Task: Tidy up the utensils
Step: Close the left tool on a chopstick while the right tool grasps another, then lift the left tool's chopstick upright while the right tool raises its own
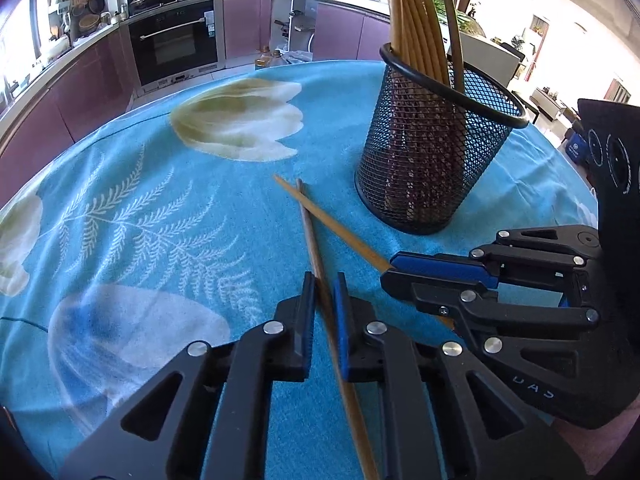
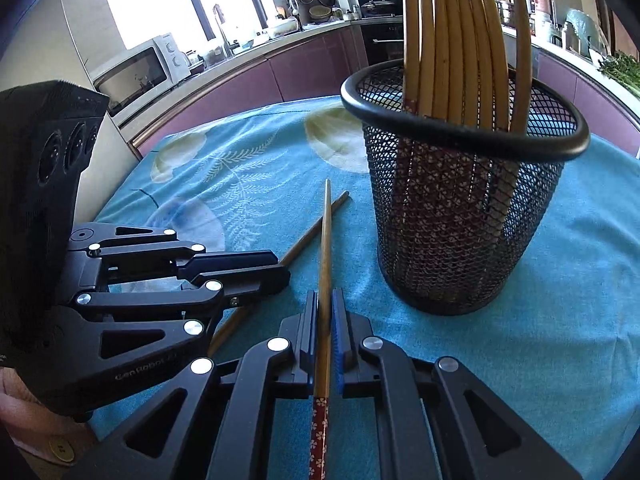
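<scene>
Two loose wooden chopsticks cross at their far tips over the blue flowered tablecloth [image 1: 132, 168]. My left gripper [image 1: 323, 280] is shut on the darker chopstick [image 1: 308, 224], which runs back between its fingers. My right gripper [image 1: 390, 270] comes in from the right, shut on the paler chopstick [image 1: 340, 229]. In the right wrist view, my right gripper [image 2: 325, 298] clamps that chopstick [image 2: 327, 240], whose red patterned end sticks out behind the pads. My left gripper [image 2: 282, 270] holds the other chopstick [image 2: 306, 240] beside it. A black mesh holder [image 1: 432, 160] [image 2: 460, 208] with several chopsticks stands just right of the tips.
The table's far edge curves round behind the holder. Beyond it are purple kitchen cabinets, an oven [image 1: 172, 44] and a microwave [image 2: 140, 68]. A person's sleeve with a button [image 2: 60, 448] shows at the lower left of the right wrist view.
</scene>
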Demonstrator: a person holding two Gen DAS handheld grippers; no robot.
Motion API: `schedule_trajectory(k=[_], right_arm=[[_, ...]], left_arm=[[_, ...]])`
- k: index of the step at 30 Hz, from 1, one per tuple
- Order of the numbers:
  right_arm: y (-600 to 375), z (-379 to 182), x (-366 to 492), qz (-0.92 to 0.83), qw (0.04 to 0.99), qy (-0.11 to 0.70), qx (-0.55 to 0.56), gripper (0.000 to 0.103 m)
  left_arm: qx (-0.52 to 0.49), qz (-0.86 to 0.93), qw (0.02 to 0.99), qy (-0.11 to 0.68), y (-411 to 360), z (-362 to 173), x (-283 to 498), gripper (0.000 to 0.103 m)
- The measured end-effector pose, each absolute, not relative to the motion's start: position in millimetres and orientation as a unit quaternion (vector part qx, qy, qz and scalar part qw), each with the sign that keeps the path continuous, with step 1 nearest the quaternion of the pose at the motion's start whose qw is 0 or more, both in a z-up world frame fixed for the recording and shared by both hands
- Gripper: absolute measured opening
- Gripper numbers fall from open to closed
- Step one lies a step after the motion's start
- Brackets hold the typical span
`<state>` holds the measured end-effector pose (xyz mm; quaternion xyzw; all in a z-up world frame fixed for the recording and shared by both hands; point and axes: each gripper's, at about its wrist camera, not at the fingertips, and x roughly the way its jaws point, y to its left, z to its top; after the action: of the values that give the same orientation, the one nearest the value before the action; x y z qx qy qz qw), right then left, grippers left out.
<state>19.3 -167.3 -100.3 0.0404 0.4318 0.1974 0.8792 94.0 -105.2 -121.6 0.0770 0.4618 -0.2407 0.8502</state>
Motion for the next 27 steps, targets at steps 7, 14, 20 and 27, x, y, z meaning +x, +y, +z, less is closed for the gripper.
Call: schedule_trajectory(k=[7, 14, 20, 27], right_arm=[[-169.8, -91.4, 12.7, 0.211, 0.883, 0.417, 0.05, 0.006], [-171.3, -75.7, 6.0, 0.22, 0.889, 0.398, 0.053, 0.006], [-174.3, -63.0, 0.3, 0.225, 0.896, 0.379, 0.055, 0.006], [-178.5, -50.1, -4.6, 0.228, 0.902, 0.362, 0.058, 0.006]], left_arm=[[0.066, -0.242, 0.853, 0.459, -101.1, -118.1, 89.2, 0.008], [0.052, -0.25, 0.861, 0.441, -93.1, -102.5, 81.4, 0.008], [0.038, -0.257, 0.867, 0.424, -82.4, -86.8, 76.5, 0.008], [0.024, -0.263, 0.873, 0.411, -73.4, -71.4, 70.3, 0.008]])
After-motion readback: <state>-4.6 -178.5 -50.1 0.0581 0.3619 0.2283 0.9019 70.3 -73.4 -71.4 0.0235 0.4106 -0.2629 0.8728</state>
